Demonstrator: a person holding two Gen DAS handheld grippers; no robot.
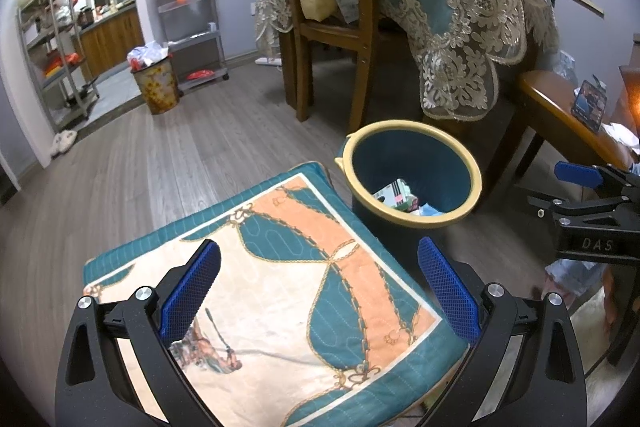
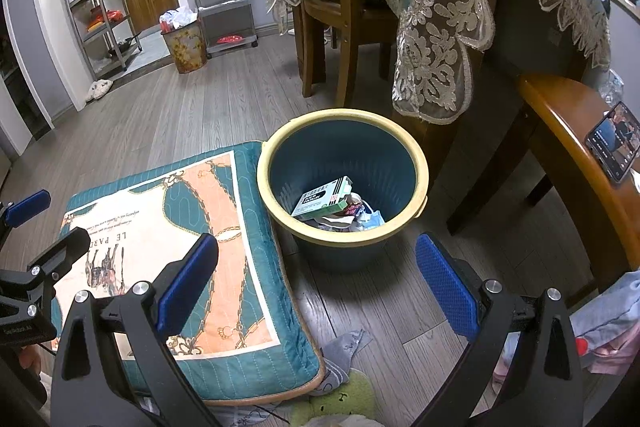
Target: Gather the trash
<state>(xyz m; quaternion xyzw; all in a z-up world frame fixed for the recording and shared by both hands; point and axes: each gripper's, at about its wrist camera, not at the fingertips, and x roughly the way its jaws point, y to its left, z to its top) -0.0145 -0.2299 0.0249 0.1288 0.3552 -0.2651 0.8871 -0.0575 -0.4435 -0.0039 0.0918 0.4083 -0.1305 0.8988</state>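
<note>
Left gripper [image 1: 320, 287]: fingers spread wide with nothing between them, hovering over the cushion [image 1: 280, 287]; also seen at the left edge of the right wrist view [image 2: 28, 227].
Right gripper [image 2: 316, 283]: fingers spread wide, holding nothing, above the floor [image 2: 400, 307] between the cushion and the bin; it shows at the right edge of the left wrist view [image 1: 592, 187].
Bin [image 2: 344, 119]: dark teal bucket with a pale yellow rim, standing upright on the wooden floor, just beside the cushion's right edge.
Trash: a green and white carton [image 2: 324, 203] lies tilted inside the bin on top of crumpled paper [image 2: 368, 219] and other scraps.
Cushion: teal border, orange and cream chain pattern, lying flat on the floor.
Chair [image 1: 320, 7]: wooden, behind the bin, pushed up to a bench covered by a lace-edged cloth [image 1: 472, 27].
Second bin [image 1: 156, 83]: floral, overfilled, far back near the metal shelves [image 1: 192, 7].
Phone [image 2: 616, 143]: lit screen, lying on the wooden bench at right.
</note>
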